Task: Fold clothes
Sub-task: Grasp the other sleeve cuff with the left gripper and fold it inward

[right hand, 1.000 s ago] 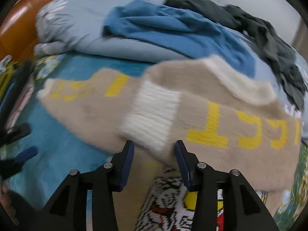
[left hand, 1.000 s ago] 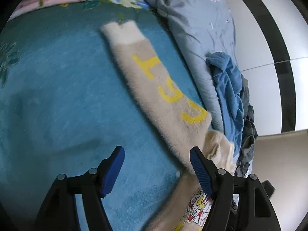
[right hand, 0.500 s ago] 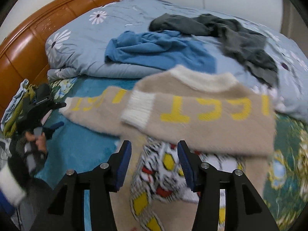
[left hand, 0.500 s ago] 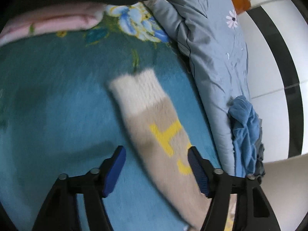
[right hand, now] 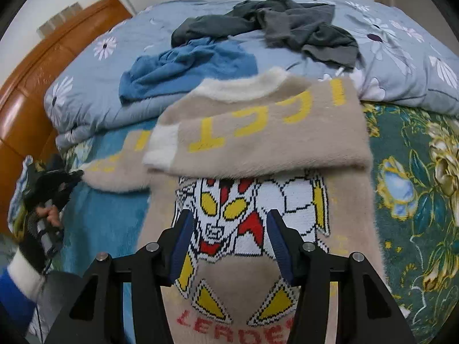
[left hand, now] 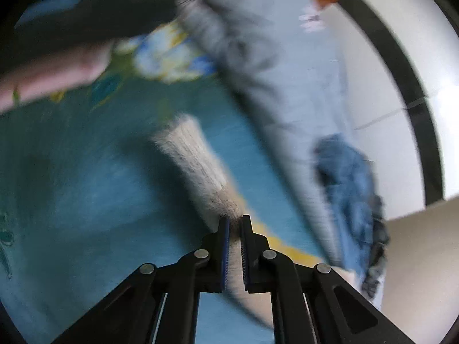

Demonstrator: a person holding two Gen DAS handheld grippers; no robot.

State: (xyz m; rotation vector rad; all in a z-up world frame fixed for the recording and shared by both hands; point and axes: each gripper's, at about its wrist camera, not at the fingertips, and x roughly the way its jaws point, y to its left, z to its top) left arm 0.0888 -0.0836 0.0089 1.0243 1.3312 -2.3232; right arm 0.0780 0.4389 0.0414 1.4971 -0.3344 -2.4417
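Sweater (right hand: pixel 258 189), beige fuzzy knit w/ yellow letters & a cartoon robot face, lies flat on the bed (right hand: pixel 416 200), chest side up. One sleeve (right hand: pixel 258 134) is folded across the chest; other sleeve (left hand: pixel 198 166) stretches out over the teal blanket. Left hand-held gripper (left hand: pixel 233 223) is pinched tight on that outstretched sleeve just below its white cuff. Right hand-held gripper (right hand: pixel 229 229) is spread wide, hovering over the robot face, holding nothing. Blue garment (right hand: pixel 183 66) & grey garment (right hand: pixel 272 25) sit crumpled on the duvet behind.

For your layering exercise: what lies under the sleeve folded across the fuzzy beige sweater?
Under the folded sleeve lies the fuzzy beige sweater; its knitted cartoon face shows just below. The chest directly beneath is covered.
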